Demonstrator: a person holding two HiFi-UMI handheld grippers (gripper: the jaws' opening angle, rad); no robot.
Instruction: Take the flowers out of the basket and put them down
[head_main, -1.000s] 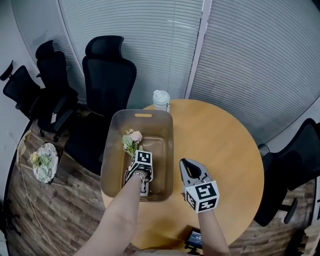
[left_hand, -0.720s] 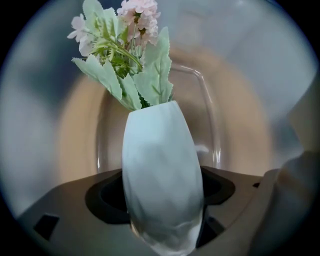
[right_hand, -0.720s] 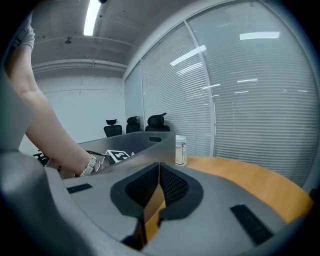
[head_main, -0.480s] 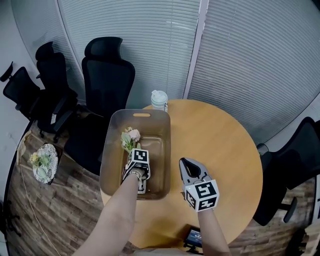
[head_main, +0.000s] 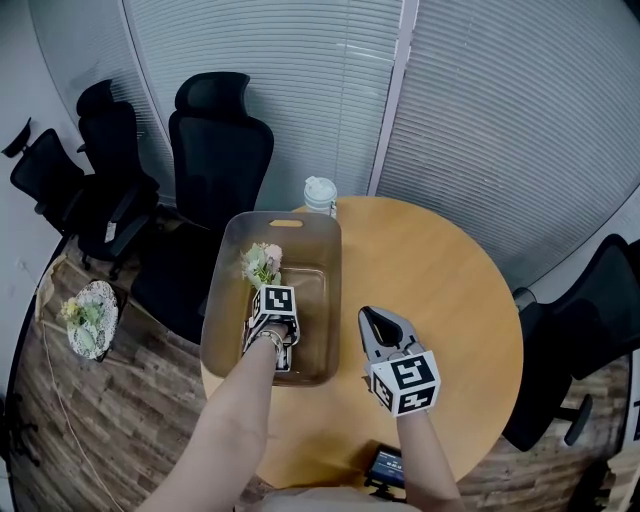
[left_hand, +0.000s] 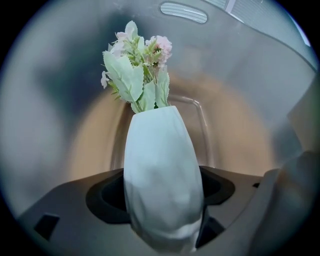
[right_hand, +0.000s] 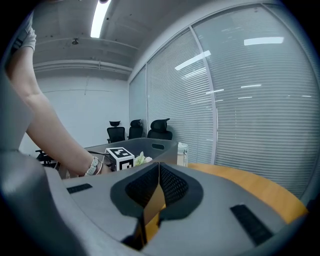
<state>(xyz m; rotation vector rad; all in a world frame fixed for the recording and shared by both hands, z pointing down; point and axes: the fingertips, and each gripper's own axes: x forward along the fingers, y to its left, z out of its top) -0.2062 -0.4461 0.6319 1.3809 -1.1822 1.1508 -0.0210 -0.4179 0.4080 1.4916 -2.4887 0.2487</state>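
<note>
A small bunch of pale pink flowers with green leaves (head_main: 262, 262) stands in a white vase (left_hand: 162, 180) inside the translucent grey basket (head_main: 218, 300) on the round wooden table (head_main: 450, 300). My left gripper (head_main: 270, 290) reaches into the basket and is shut on the vase's body. In the left gripper view the flowers (left_hand: 137, 70) rise above the vase, which fills the space between the jaws. My right gripper (head_main: 368, 315) hovers over the table just right of the basket, shut and empty. In the right gripper view its jaws (right_hand: 157, 172) meet tip to tip.
A white lidded cup (head_main: 321, 196) stands on the table behind the basket. A dark phone-like device (head_main: 385, 468) lies at the near table edge. Black office chairs (head_main: 215, 140) stand beyond the table at the left. Another bouquet (head_main: 85, 325) lies on the floor at the left.
My left gripper, with the vase and flowers in it, has shifted a little toward the far end of the basket. The right gripper has stayed in place.
</note>
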